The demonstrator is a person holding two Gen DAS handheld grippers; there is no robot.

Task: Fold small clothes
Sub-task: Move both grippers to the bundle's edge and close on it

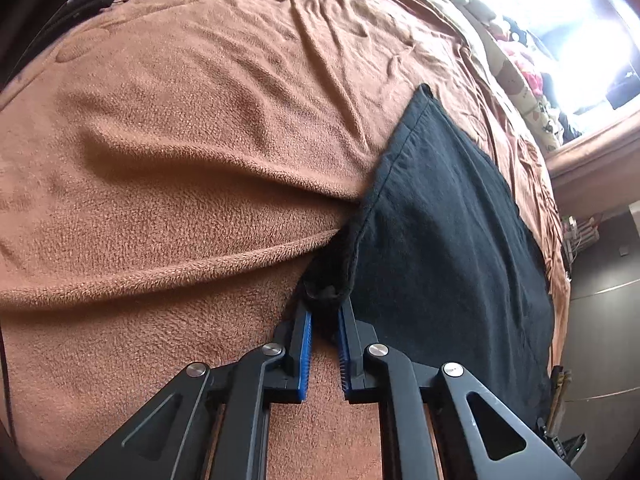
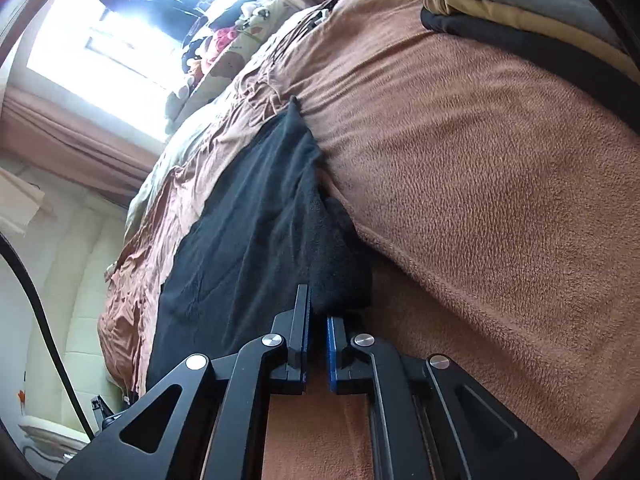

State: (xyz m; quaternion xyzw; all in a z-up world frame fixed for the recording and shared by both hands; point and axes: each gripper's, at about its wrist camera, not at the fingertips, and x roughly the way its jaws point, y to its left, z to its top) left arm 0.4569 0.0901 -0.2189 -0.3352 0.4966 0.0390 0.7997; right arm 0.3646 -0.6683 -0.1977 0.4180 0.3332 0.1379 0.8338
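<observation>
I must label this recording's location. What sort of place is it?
Most likely a bedroom: a bed under a brown fleece blanket, a bright window, and stuffed toys beside it.

Brown fleece blanket [image 1: 200, 160] on bed, bright window [image 2: 100, 20], pink curtain [image 2: 60, 128]

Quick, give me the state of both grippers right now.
Left gripper: shut on a bunched corner of the black garment.
Right gripper: shut on another edge of the black garment, which lies on the brown blanket.
</observation>
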